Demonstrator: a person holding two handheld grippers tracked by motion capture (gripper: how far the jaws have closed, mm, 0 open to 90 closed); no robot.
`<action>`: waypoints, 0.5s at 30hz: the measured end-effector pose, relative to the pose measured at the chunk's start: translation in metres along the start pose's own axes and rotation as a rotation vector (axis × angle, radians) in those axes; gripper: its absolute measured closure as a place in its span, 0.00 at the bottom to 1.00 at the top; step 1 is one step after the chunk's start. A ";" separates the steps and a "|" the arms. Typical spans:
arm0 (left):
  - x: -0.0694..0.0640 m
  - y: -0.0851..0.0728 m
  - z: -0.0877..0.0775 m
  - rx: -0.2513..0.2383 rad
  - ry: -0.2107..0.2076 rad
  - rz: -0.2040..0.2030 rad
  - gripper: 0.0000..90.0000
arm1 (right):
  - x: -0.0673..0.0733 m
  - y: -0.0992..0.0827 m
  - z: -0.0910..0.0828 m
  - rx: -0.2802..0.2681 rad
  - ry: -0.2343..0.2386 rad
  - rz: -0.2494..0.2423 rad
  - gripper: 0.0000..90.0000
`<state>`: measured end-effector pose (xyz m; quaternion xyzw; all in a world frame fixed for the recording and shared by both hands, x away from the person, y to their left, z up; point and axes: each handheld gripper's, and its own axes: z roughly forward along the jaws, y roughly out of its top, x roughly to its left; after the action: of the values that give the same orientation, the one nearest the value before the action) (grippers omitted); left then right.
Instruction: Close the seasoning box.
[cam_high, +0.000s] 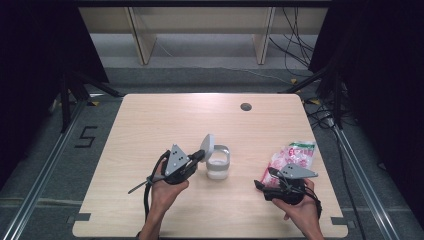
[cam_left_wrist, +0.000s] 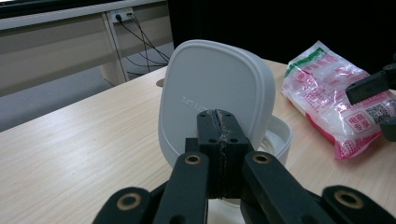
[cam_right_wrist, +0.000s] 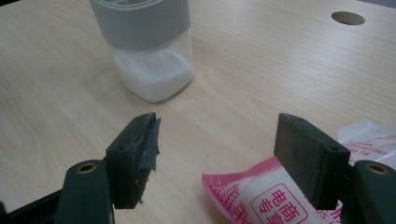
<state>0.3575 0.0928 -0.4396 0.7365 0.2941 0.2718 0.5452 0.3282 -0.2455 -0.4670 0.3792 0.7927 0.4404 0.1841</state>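
— Left gripper (cam_high: 196, 158) is clenched against the raised lid (cam_left_wrist: 212, 95); why do we hold it there?

— To keep the jar (cam_high: 218, 163), mid-table, uncovered. Right gripper (cam_right_wrist: 219, 154) gapes over the pink bag (cam_high: 292, 156) near the table's right edge.

One clear, grey-collared container of white powder (cam_high: 218, 167) and one pink-and-white plastic packet (cam_high: 292, 156) are sitting on one light wooden table (cam_high: 150, 115).

floor (cam_high: 200, 75): grey carpet | shelf legs (cam_high: 142, 45): wooden | sides: black curtains (cam_high: 30, 60)
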 end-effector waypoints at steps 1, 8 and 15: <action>-0.001 0.000 0.001 0.000 0.000 -0.005 0.99 | 0.000 0.000 0.000 -0.003 0.003 0.006 0.35; -0.003 -0.001 0.000 0.001 -0.015 -0.011 0.94 | 0.002 0.000 -0.001 0.023 0.006 0.023 0.35; -0.005 -0.001 -0.002 0.002 -0.057 -0.044 0.77 | 0.001 0.000 0.000 0.007 0.009 -0.001 0.35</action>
<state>0.3524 0.0914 -0.4405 0.7378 0.2950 0.2383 0.5584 0.3279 -0.2448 -0.4670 0.3777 0.7951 0.4392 0.1796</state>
